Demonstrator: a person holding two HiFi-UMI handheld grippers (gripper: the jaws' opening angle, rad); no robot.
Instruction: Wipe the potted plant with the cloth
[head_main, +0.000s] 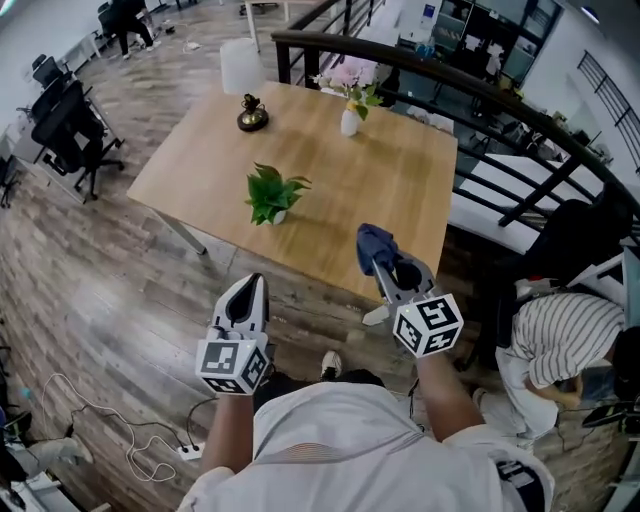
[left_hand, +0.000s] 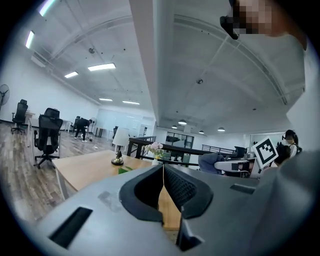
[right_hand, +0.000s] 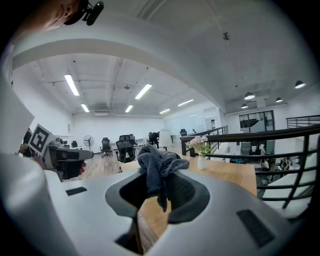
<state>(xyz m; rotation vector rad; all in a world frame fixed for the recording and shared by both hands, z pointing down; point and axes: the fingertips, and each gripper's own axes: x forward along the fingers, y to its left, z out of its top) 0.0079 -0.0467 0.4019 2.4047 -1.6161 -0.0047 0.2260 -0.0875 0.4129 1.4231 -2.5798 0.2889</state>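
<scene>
**Setting.** Open office with a wood-plank floor (head_main: 120, 290). The person stands at the near corner of a square wooden surface (head_main: 400, 190). A black railing (head_main: 480, 90) runs behind it and off to the right.

**On the surface.** The potted plant (head_main: 274, 195) stands upright and alone near the near-left edge, green leaves in a small white pot. Well behind it are a dark ornament (head_main: 252, 114) on a round base and a vase of flowers (head_main: 349, 118) near the far edge.

**Left claw** (head_main: 253, 282). The jaws are pressed together with nothing between them; in its own view the pads meet along a thin seam. It points roughly level toward the surface. In the head view it sits over the floor, short of the near edge.

**Right claw** (head_main: 380, 258). It is pinching a bunched, dark blue-grey cloth (head_main: 374, 243). The wad stands up above the pads and a short tail hangs below them.

**Key relation.** From the cloth-carrying right claw, the plant lies ahead and to the left. From the left claw it is almost straight ahead, a touch to the right. The left claw looks nearer but holds nothing, so the wipe falls to the right.

**Judgement.**
- This is the approach stage. The cloth is well apart from the leaves and no wiping has begun.
- The right hand needs to go forward and across to the left.
- The plant's long axis is vertical and its leaves splay sideways.
- The pot looks light, so a sideways push could tip it.
- To steady the pot, the left claw would first have to spread.
</scene>
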